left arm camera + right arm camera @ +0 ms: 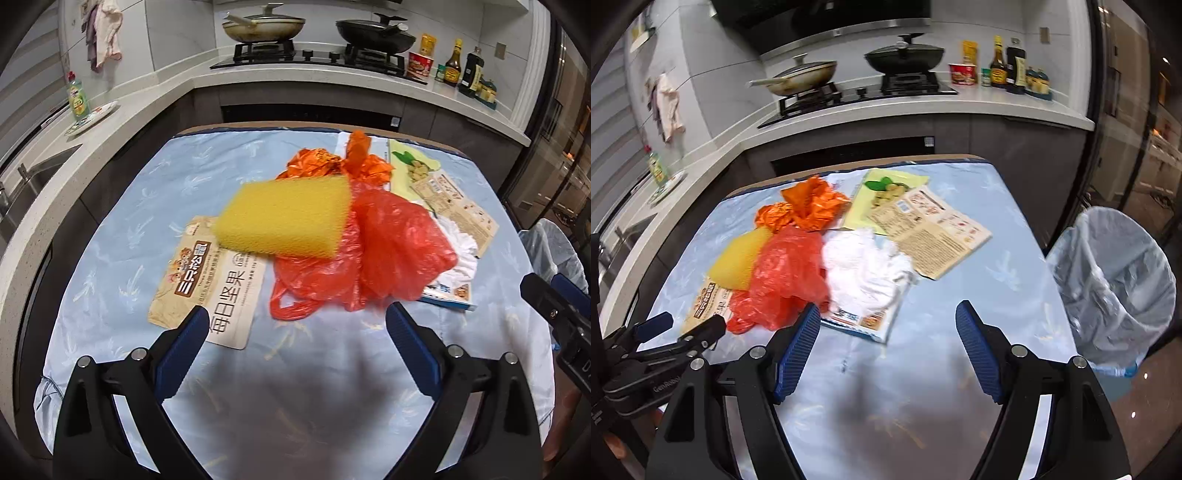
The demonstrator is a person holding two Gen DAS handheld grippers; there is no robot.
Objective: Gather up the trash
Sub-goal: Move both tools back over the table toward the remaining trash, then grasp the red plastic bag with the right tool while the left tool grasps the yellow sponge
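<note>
Trash lies heaped in the middle of the table (122, 221), which is covered with a pale blue cloth. From my left gripper (295, 328) I see its blue fingers spread wide apart with nothing between them, hanging over the near part of the cloth. Just ahead of it a yellow sponge (284, 218) rests partly on a tan snack packet (210, 291) and partly against a red plastic bag (376, 254). Behind the red bag sits a crumpled orange wrapper (332, 162). To the right of the pile lie a pale yellow packet (410, 166) and a beige printed packet (458, 206), the beige one overlapping the yellow one.

My right gripper (886, 325) is likewise wide open and empty, held over the cloth on the near right side. In its view a bunched white bag (864, 266) sits beside the red bag, touching it, on top of a flat blue-edged packet (864, 321). The left gripper shows at the lower left edge of this view.

Off the table's right side stands a bin (1115, 280) lined with a clear bag, well apart from the pile. Behind the table runs a counter (960, 103) with a stove (857, 96), two lidded pans and a row of bottles.
</note>
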